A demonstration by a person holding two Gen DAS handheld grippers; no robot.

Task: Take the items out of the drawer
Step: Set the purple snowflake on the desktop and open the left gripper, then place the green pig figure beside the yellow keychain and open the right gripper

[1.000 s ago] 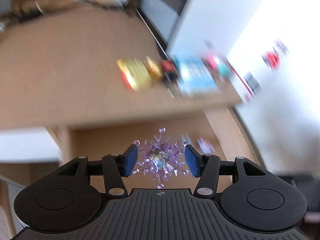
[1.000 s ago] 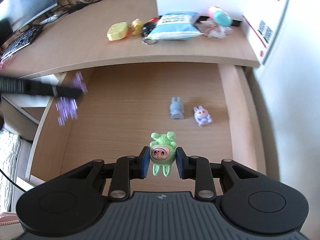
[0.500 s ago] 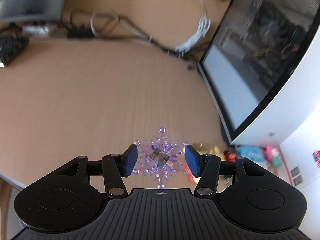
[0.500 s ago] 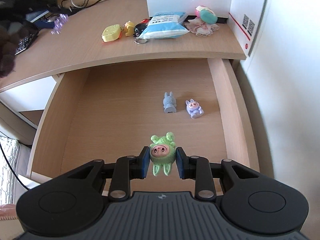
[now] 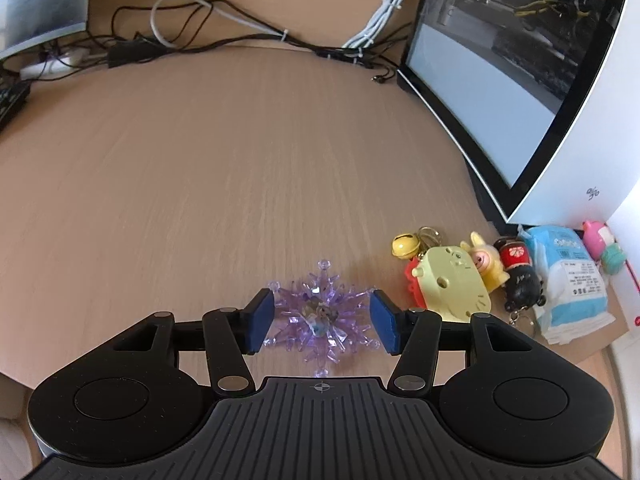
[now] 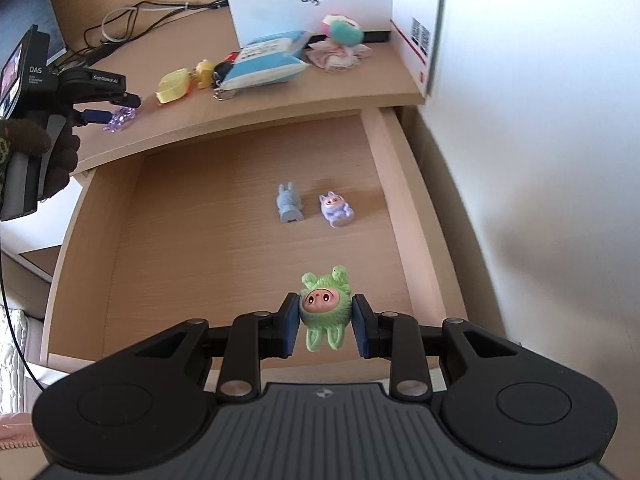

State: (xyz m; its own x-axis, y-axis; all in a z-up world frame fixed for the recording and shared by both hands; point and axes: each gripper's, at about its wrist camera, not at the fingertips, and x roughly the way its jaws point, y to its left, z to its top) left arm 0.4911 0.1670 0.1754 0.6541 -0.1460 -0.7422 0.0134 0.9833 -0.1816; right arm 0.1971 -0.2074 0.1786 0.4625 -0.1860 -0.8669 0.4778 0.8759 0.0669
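My left gripper point(image 5: 322, 324) is shut on a purple crystal snowflake point(image 5: 316, 304), low over the desktop point(image 5: 200, 160), just left of a yellow keychain point(image 5: 452, 284). The right wrist view shows that gripper point(image 6: 108, 114) held by a gloved hand at the desk's left, with the snowflake point(image 6: 120, 119) at the desk surface. My right gripper point(image 6: 326, 324) is shut on a green fuzzy figure point(image 6: 324, 300), held above the front of the open drawer point(image 6: 200, 240). Two small figures lie in the drawer, a blue-grey one point(image 6: 289, 204) and a lilac one point(image 6: 335, 209).
A row of keychains, a black doll point(image 5: 520, 276) and a blue tissue pack point(image 5: 572, 280) lies along the desk's right. A monitor point(image 5: 520, 60) and cables point(image 5: 240, 36) sit behind. A white box point(image 6: 304, 0) and a pink-teal toy point(image 6: 344, 30) stand at the back right.
My left gripper swung from over the drawer up to the desk and came down with the snowflake beside the keychains. My right gripper kept the green figure and drifted slightly.
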